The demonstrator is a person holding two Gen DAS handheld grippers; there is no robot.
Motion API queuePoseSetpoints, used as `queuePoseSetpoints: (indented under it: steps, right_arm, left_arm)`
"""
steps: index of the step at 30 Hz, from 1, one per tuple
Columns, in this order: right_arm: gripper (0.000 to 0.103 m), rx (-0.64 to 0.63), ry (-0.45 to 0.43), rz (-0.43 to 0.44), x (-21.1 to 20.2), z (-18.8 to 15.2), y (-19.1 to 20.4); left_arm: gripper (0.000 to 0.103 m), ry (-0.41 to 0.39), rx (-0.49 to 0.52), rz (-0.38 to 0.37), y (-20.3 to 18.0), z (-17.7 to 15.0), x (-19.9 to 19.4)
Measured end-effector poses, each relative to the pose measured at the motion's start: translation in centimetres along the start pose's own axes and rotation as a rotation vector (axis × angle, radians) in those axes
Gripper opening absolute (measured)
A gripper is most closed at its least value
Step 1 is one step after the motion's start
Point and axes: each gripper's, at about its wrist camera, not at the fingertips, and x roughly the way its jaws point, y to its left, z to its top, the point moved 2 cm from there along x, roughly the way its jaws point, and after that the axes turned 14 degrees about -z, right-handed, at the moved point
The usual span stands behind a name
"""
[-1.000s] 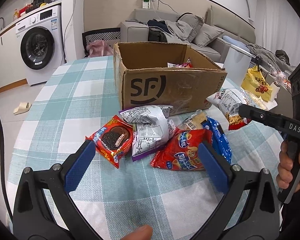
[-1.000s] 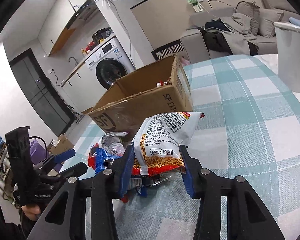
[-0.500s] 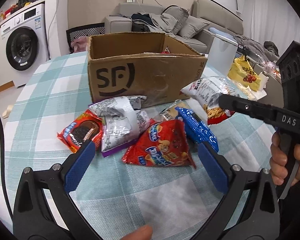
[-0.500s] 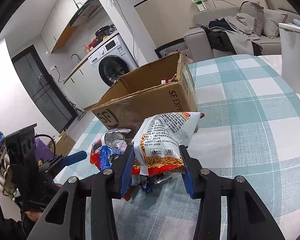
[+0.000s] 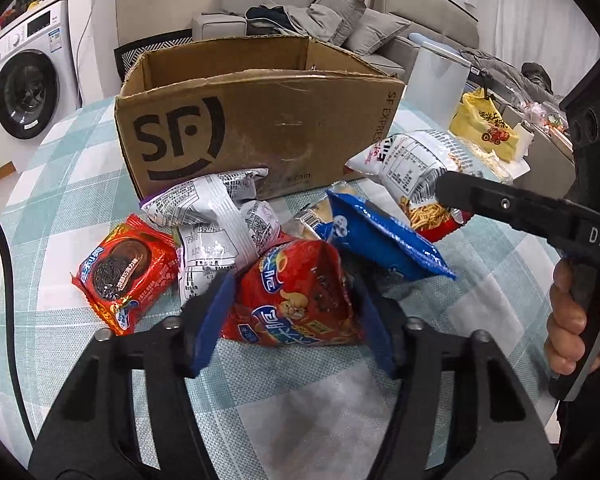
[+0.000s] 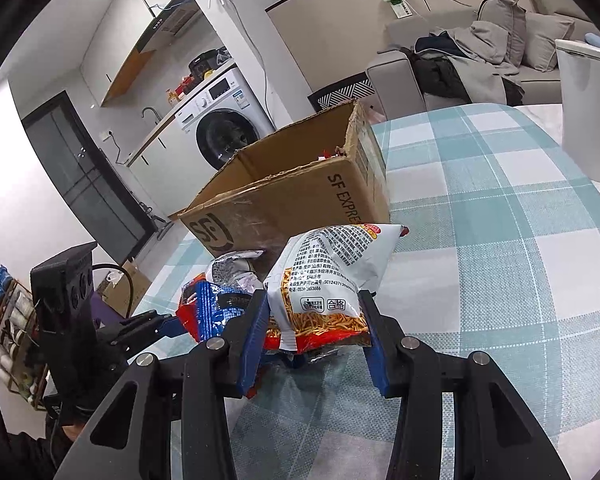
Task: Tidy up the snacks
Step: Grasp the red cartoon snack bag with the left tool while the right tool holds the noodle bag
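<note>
**Both claws on snack bags in front of the box**

My left claw (image 5: 292,320) has just been closing, and its blue pads now press against both sides of the red biscuit bag (image 5: 296,292), which crumples upward between them while its lower edge sits on the checked tabletop (image 5: 72,184). Just left of that bag lies a red chocolate-cookie packet (image 5: 126,272), flat on the cloth. Between the two, a silver-and-purple bag (image 5: 216,220) lies crumpled with its printed back up, touching the front wall of the cardboard box (image 5: 256,120). A blue bag (image 5: 380,240) leans just right of the red biscuit bag, tilted, with another small wrapper half hidden behind it.

My right claw (image 6: 314,334) is clamped on the white noodle-snack bag (image 6: 332,272); both pads pinch its lower part and the bag stands up and leans toward the box. In the left wrist view this bag (image 5: 412,168) sits near the right front corner of the box, with my right hand (image 5: 576,316) on the handle at the frame's edge.

The box stands open on the tabletop, and a bit of red wrapper shows over its rim in the right wrist view. A white bin (image 6: 588,112) stands off the tabletop's far right edge.
</note>
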Motion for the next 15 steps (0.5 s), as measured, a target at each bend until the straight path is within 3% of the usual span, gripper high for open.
queuePoseSetpoints:
  steps: [2, 8, 15]
  right_arm:
    - [0.044, 0.004, 0.002, -0.001, 0.0, 0.0, -0.1]
    - [0.044, 0.003, -0.002, -0.005, 0.0, 0.1, -0.2]
    - [0.044, -0.01, -0.016, 0.005, -0.6, 0.1, 0.3]
  left_arm:
    - [0.038, -0.01, 0.004, -0.006, -0.2, 0.0, -0.2]
    - [0.021, -0.057, 0.024, -0.022, -0.9, 0.0, -1.7]
    - [0.016, -0.078, 0.014, -0.04, -1.1, -0.5, -3.7]
